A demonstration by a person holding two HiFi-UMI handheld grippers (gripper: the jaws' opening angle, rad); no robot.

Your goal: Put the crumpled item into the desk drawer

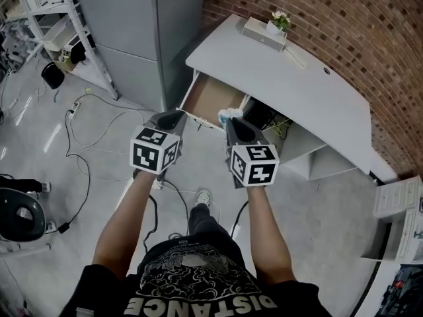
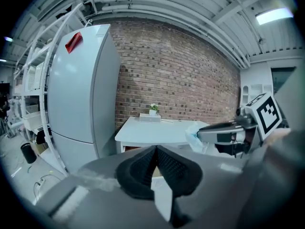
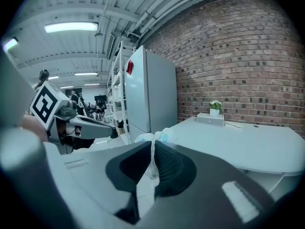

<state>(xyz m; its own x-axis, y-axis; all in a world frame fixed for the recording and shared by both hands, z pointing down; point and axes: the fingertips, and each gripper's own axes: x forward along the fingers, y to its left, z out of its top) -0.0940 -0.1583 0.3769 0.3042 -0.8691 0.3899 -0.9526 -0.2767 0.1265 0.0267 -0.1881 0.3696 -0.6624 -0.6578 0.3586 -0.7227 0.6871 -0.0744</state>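
A white desk (image 1: pixel 291 84) stands against the brick wall with its drawer (image 1: pixel 210 98) pulled out, brown inside. My right gripper (image 1: pixel 232 121) hangs just in front of the drawer, shut on a crumpled white and pale-blue item (image 1: pixel 229 115), which bulges past the jaws (image 3: pixel 151 138). My left gripper (image 1: pixel 170 119) floats beside it to the left, shut with nothing between its pads. The left gripper view shows the crumpled item (image 2: pixel 194 138) held at the right gripper's tip, in front of the desk (image 2: pixel 152 132).
A tall grey fridge (image 1: pixel 142 32) stands left of the desk, close to the drawer. Cables (image 1: pixel 86 137) trail over the floor. A small potted plant (image 1: pixel 279 22) and a flat box (image 1: pixel 263 33) sit on the desk. A white drawer unit (image 1: pixel 396 216) stands at right.
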